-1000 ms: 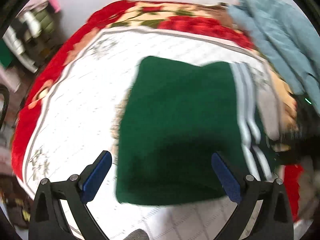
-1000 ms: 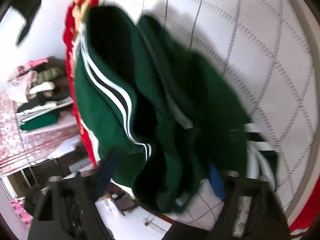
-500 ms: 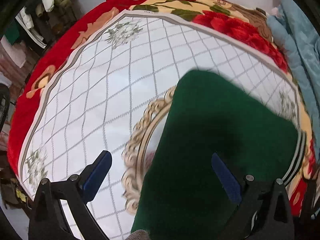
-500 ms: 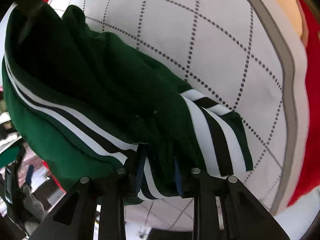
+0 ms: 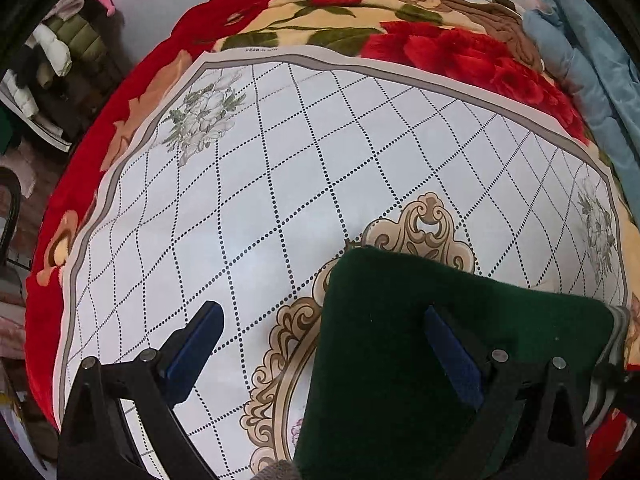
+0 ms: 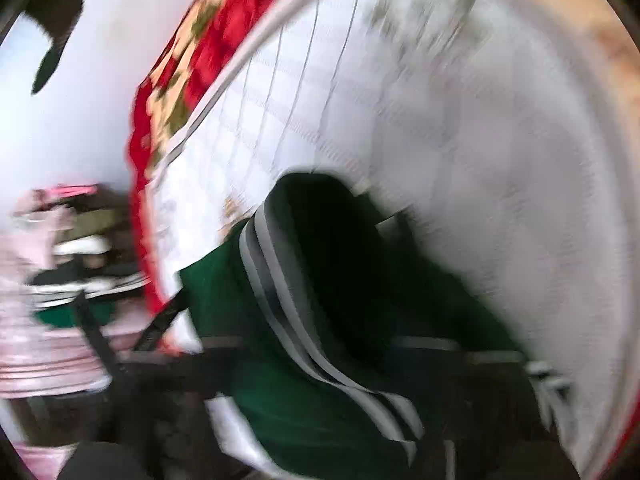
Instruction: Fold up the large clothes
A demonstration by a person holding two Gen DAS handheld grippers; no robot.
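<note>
Plainly, left hand-held gripper (image 5: 320,344) gapes above the green garment (image 5: 400,360); right one's state is blurred

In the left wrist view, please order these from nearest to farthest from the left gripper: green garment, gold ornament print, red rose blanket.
1. Green garment: right under the left gripper.
2. Gold ornament print: just ahead.
3. Red rose blanket: far edge.

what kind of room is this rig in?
Probably a home bedroom: a bed-like surface under a red floral blanket and white quilted cover, clothes piled at the side, and the green garment being folded.
</note>
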